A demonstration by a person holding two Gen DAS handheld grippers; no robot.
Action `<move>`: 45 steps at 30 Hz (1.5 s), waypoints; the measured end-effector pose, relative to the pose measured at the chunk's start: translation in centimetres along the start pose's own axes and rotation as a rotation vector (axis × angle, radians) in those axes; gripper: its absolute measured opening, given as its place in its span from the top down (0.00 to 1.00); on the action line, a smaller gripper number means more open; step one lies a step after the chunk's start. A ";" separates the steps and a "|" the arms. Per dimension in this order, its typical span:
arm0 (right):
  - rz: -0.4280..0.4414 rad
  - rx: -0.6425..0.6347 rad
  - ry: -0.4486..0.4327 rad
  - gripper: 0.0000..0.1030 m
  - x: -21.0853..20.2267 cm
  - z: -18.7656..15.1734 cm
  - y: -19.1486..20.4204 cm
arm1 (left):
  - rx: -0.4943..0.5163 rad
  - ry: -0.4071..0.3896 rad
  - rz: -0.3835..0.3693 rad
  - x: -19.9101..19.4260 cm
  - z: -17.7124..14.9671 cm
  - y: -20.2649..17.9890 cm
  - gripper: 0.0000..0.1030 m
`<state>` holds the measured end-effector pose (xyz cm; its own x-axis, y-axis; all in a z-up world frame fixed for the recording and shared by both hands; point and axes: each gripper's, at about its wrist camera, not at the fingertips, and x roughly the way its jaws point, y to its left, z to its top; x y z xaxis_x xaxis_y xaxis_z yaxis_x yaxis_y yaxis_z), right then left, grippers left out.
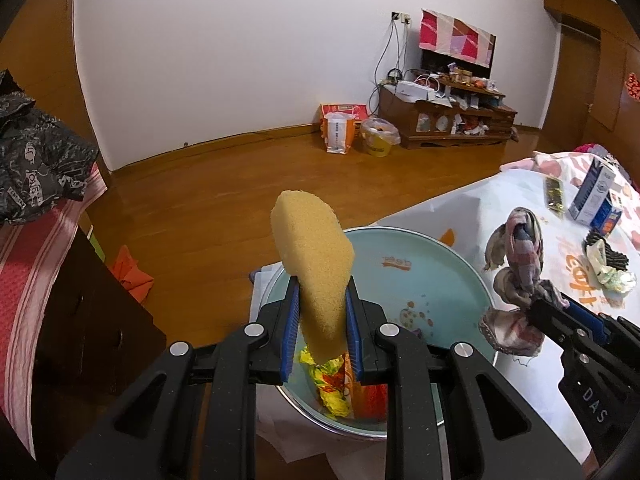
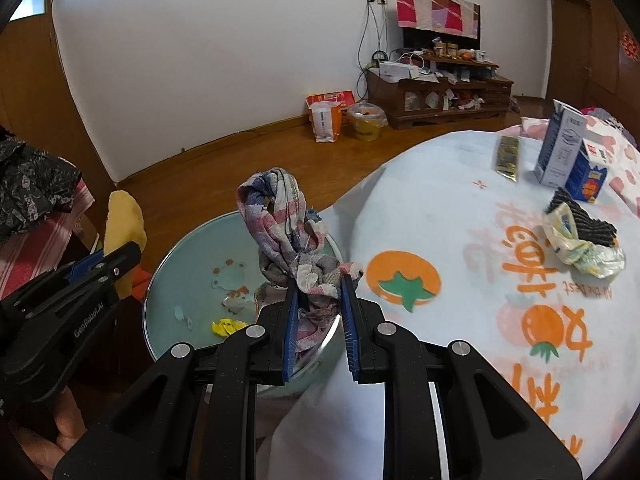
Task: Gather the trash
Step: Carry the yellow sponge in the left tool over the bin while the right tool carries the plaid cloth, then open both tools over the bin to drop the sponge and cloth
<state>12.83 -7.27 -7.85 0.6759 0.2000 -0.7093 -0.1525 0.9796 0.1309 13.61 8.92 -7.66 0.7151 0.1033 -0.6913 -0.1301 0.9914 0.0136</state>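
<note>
Yellow sponge (image 1: 312,264) upright mid-frame, long axis vertical, clamped in left hand-held gripper (image 1: 322,320) over teal basin (image 1: 440,276), knotted checked rag (image 2: 288,236) pinched by right hand-held gripper (image 2: 320,308) at basin's rim, counter (image 2: 460,240) edge right

1. 1 yellow foam sponge (image 1: 312,264)
2. 1 knotted pink-blue checked cloth rag (image 2: 288,240)
3. 1 round pale-blue metal basin (image 1: 440,264)
4. 2 blue-white cardboard cartons (image 2: 562,148) on tbl
5. 2 black grippers w/ blue pads (image 1: 322,324)
</note>
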 end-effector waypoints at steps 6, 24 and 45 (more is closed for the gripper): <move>0.008 -0.007 0.019 0.79 1.4 0.5 0.6 | 0.010 0.021 0.006 1.2 -0.1 -0.5 0.79; 0.076 0.009 0.161 0.68 7.0 0.1 0.6 | 0.024 0.121 0.028 5.1 -1.3 -0.4 0.75; -0.082 0.084 -0.031 0.08 -0.9 0.1 -6.5 | 0.049 0.051 0.101 1.9 -2.5 -4.7 0.06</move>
<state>13.27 -13.78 -7.93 0.7058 0.1179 -0.6985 -0.0357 0.9907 0.1312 13.86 4.27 -10.78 0.6643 0.1998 -0.7202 -0.1650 0.9790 0.1194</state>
